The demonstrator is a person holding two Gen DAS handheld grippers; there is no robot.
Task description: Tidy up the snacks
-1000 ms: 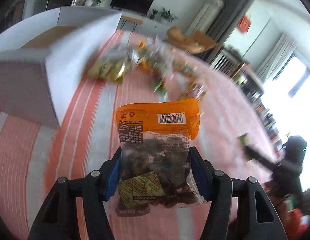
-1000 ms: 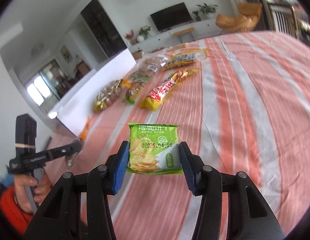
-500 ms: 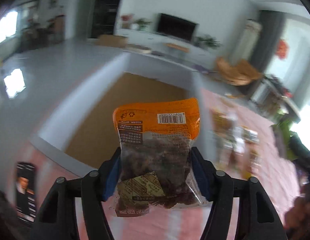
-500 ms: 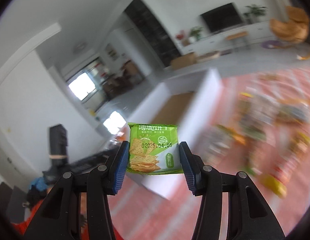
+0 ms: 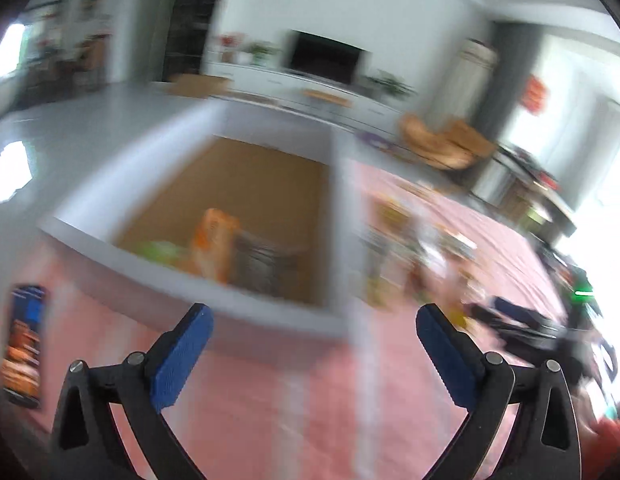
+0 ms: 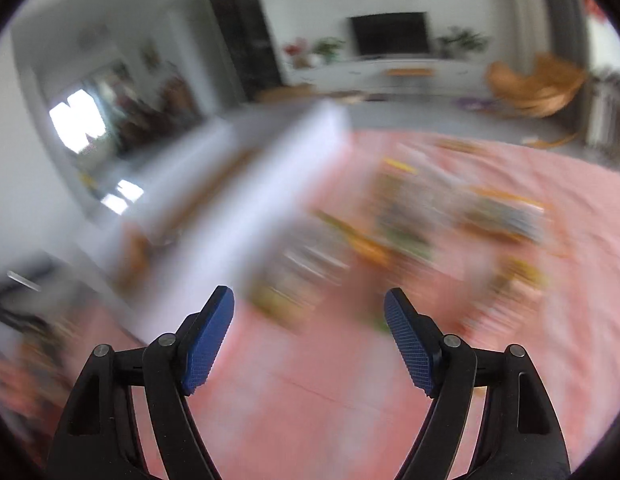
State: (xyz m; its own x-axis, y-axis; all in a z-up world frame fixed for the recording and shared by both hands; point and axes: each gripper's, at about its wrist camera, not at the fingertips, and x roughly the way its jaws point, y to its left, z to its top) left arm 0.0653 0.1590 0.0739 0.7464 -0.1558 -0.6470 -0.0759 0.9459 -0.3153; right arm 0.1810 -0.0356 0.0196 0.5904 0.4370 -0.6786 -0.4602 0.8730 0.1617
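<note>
Left wrist view is showing a striped pink-and-white table carrying a big white box with a brown cardboard floor, open at the top. Inside that box an orange snack packet is lying near the front wall, with what is probably a green packet just beside it, though blur is smearing both. To the right of the box a loose pile of snacks is sitting on the table. A phone is lying at the left edge. Nearest the lens, the left gripper is opening its jaws wide with nothing between them. Right wrist view is showing the right gripper likewise opening, its jaws apart and empty above the table, the box at upper left.
</note>
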